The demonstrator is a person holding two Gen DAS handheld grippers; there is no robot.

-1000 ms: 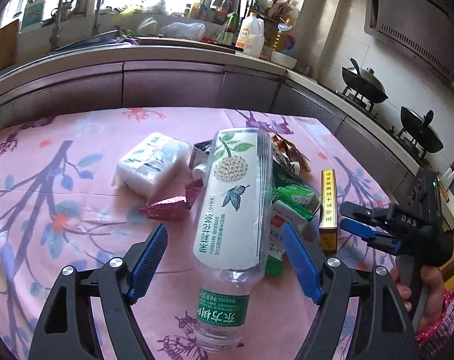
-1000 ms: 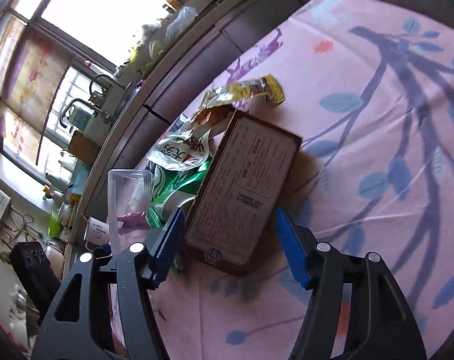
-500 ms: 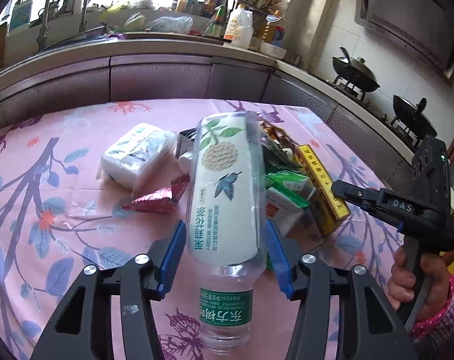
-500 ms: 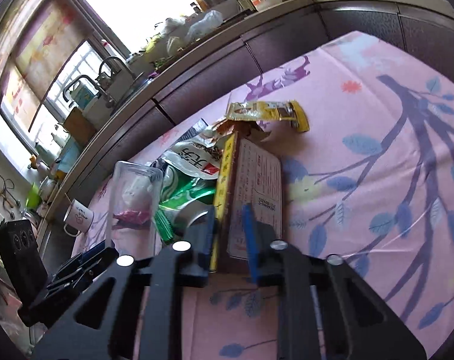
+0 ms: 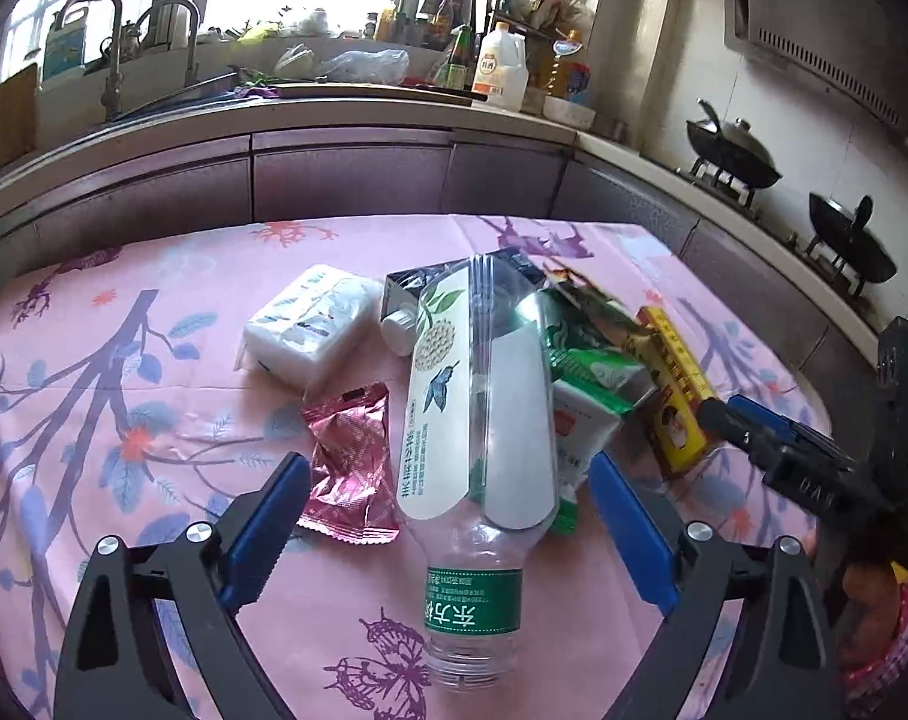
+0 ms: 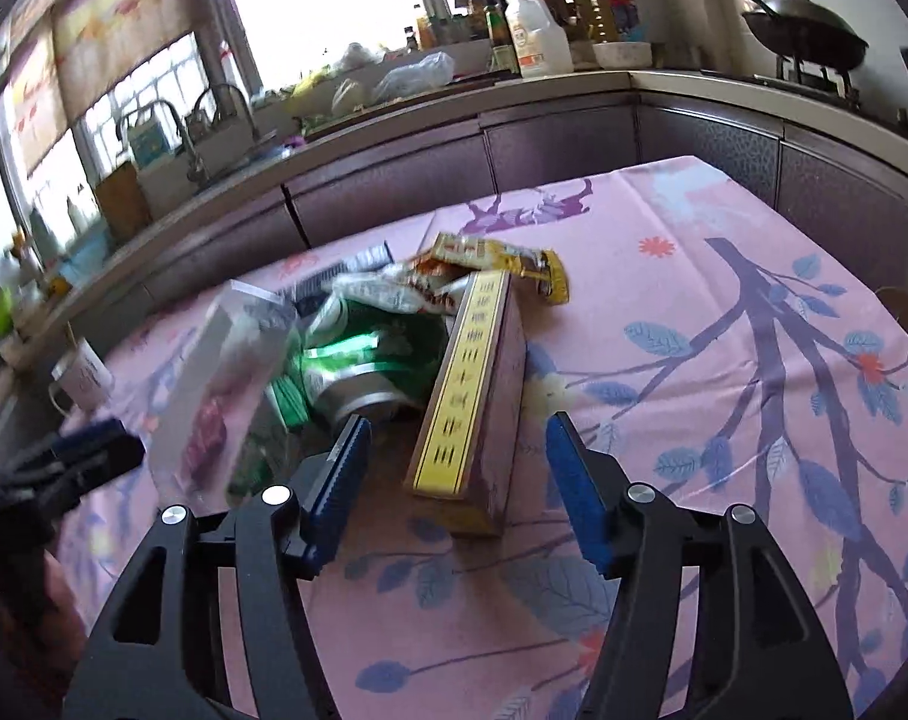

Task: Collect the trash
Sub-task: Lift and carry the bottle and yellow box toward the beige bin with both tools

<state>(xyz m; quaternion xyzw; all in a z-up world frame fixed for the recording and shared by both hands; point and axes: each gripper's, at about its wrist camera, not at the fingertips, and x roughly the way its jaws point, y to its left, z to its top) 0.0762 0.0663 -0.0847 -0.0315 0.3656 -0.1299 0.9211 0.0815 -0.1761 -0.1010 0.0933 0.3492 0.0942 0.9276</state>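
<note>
A pile of trash lies on the pink flowered tablecloth (image 5: pixel 124 372). A clear plastic bottle (image 5: pixel 478 420) with a white and green label lies between the fingers of my left gripper (image 5: pixel 448 528), which is open and not touching it. A pink foil wrapper (image 5: pixel 352 468) lies to the bottle's left, a white tissue pack (image 5: pixel 310 324) further back. My right gripper (image 6: pixel 454 486) is open around the near end of a long yellow and brown box (image 6: pixel 472 402), which stands on its edge. A crushed green can (image 6: pixel 364 360) lies left of the box.
Green and yellow snack packets (image 6: pixel 496 258) lie behind the box. A white mug (image 6: pixel 82 372) stands at the table's left edge. Kitchen counter, sink and bottles (image 5: pixel 502 72) run behind the table; woks (image 5: pixel 730 150) sit on the stove at right.
Both grippers have opened. The left one let go of the bottle, which now lies on the cloth. The right one let go of the box, which stands on its edge.
</note>
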